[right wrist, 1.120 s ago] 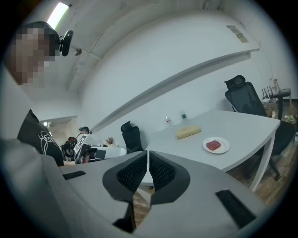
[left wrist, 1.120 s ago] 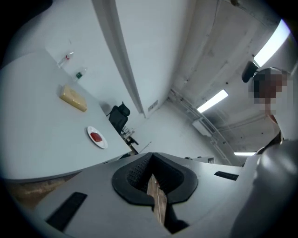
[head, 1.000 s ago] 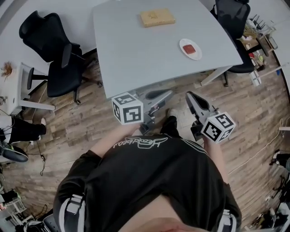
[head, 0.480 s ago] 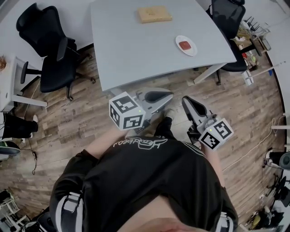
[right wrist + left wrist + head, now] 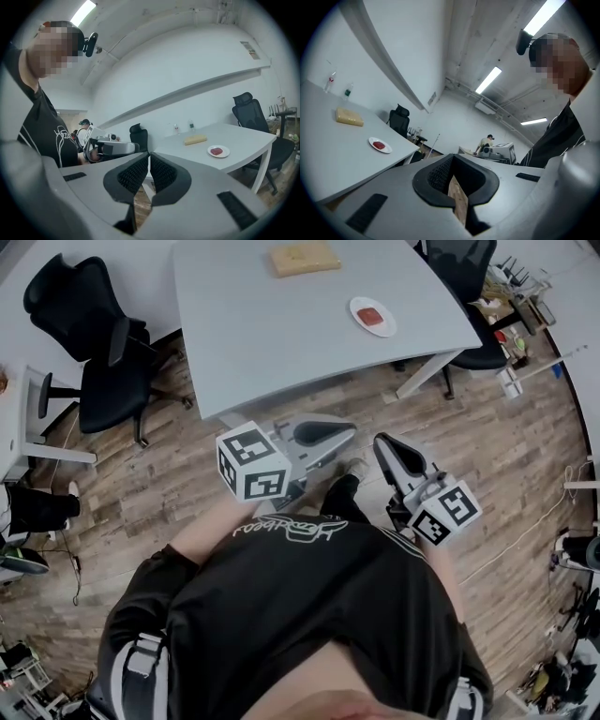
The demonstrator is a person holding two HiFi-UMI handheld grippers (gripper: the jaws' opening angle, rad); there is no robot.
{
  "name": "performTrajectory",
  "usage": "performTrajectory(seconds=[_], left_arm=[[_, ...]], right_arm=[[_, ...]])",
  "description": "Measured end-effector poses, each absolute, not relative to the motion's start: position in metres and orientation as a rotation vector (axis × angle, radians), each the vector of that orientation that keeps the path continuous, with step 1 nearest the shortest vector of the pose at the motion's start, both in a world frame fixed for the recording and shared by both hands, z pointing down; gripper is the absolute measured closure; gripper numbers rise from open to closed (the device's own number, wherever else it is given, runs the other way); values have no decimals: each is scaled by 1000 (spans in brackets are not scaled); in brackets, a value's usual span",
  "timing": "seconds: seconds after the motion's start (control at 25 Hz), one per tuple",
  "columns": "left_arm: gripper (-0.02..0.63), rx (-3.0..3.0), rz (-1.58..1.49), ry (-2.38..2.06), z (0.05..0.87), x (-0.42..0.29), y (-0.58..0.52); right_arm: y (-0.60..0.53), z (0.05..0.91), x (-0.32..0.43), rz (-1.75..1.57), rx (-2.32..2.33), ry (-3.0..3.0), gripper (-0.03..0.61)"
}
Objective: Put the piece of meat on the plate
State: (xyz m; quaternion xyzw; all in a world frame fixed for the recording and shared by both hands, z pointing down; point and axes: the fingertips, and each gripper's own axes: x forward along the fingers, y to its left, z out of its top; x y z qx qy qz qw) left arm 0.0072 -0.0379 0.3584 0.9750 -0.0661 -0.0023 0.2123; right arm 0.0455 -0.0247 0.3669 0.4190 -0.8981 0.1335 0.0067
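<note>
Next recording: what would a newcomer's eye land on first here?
Both grippers, left and right, are shut and empty, held over the floor short of the table. The meat already lies on the plate near the table's right edge, with a tan block at its far edge.

Red piece of meat (image 5: 371,316) lying on white plate (image 5: 359,306), near table's edge
</note>
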Motion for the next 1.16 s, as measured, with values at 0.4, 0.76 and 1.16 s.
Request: performTrajectory(seconds=[0.4, 0.76, 1.16], left_arm=[[606, 2768, 53, -173, 352, 20, -22], [606, 2769, 69, -168, 348, 22, -15], [606, 2741, 64, -144, 346, 26, -13]], right_arm=[[-14, 368, 56, 433, 1335, -2799, 561], [-10, 361, 57, 416, 1348, -2813, 561], [-8, 354, 62, 391, 1359, -2820, 561]])
